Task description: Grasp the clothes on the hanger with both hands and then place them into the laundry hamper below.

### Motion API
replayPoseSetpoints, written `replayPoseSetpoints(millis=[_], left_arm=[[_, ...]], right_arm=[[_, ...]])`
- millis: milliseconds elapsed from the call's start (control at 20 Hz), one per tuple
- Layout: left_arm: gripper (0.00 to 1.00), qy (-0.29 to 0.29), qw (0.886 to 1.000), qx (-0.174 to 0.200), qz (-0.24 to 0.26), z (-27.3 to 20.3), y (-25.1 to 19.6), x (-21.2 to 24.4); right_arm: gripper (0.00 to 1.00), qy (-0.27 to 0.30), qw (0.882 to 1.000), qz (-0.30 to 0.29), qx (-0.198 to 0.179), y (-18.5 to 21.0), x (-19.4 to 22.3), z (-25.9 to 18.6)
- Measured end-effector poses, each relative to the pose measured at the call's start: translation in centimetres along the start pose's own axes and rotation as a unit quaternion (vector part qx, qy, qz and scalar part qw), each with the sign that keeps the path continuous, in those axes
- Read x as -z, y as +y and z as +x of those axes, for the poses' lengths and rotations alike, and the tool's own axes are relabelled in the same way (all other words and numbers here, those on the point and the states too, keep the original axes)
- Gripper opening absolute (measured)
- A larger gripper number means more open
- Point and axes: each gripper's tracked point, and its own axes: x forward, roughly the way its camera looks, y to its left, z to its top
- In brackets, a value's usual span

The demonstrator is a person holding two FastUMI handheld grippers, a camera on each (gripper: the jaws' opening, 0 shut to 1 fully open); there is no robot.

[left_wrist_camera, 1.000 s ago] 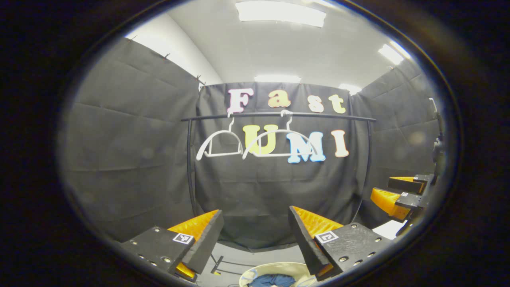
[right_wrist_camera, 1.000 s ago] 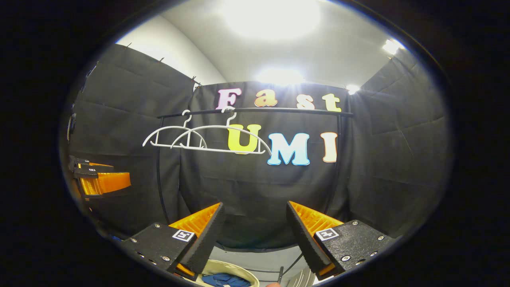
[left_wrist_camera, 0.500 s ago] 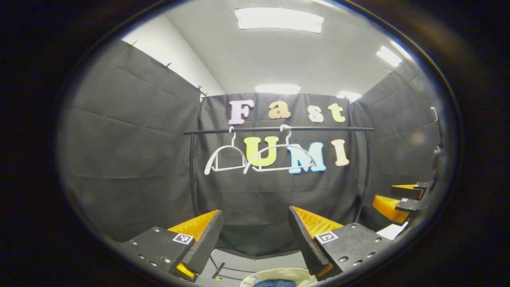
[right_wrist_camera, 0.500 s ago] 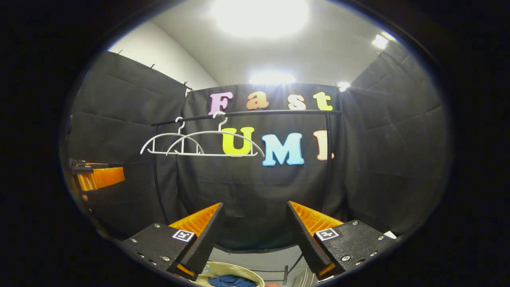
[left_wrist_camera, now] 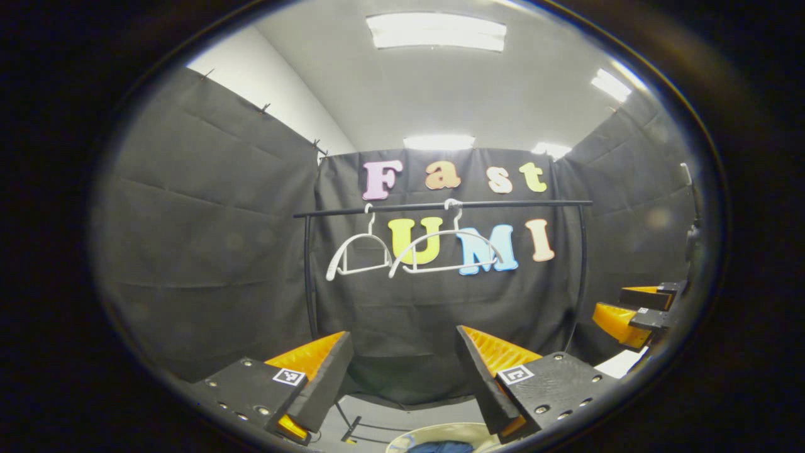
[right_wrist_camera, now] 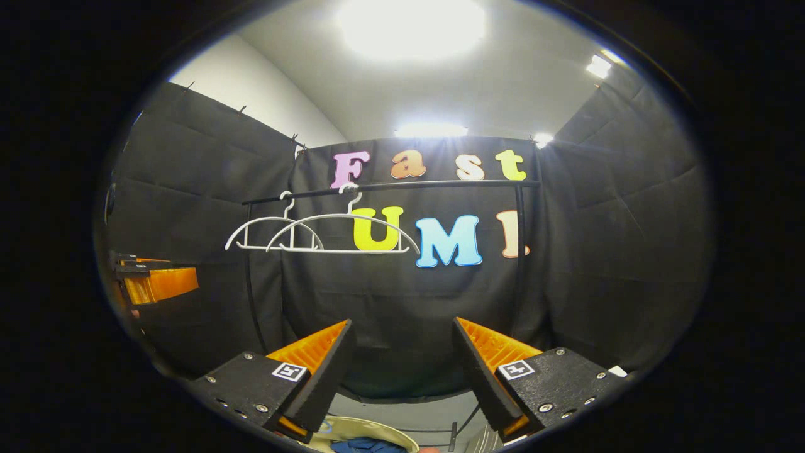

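Observation:
Two bare white hangers [left_wrist_camera: 440, 251] [right_wrist_camera: 343, 233] hang from a black rail [left_wrist_camera: 440, 206] [right_wrist_camera: 390, 186] at the back. Below, a pale round hamper [left_wrist_camera: 446, 434] [right_wrist_camera: 352, 431] holds blue clothes [left_wrist_camera: 440, 447] [right_wrist_camera: 368, 446], seen at the bottom edge of both views. My left gripper [left_wrist_camera: 402, 371] is open with nothing between its fingers, well short of the rail. My right gripper [right_wrist_camera: 399, 365] is open too and empty. In the left gripper view the right gripper [left_wrist_camera: 635, 308] shows at the right edge; in the right gripper view the left gripper [right_wrist_camera: 154, 280] shows at the left edge.
The rail stands on two black uprights [left_wrist_camera: 308, 277] [right_wrist_camera: 519, 251] against the black cloth wall. The grey floor [left_wrist_camera: 402, 418] lies under the rail. Ceiling lights shine overhead.
Both views have pulled back a little and tilted, so the rail and hangers sit lower and smaller. The hamper has slid further toward the bottom edge. Both grippers stay open.

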Motion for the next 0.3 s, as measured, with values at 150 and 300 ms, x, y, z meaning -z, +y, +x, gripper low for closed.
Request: replayPoseSetpoints(millis=[150,300], left_arm=[[0.94,-0.003,1.0,0.002,-0.001,-0.39,-0.08,0.0],[0.94,-0.007,1.0,0.001,0.002,-0.28,0.09,-0.2]], right_arm=[[0.94,-0.002,1.0,-0.002,0.002,-0.09,-0.05,0.16],[0.94,-0.003,1.0,-0.004,0.005,-0.01,-0.09,0.31]])
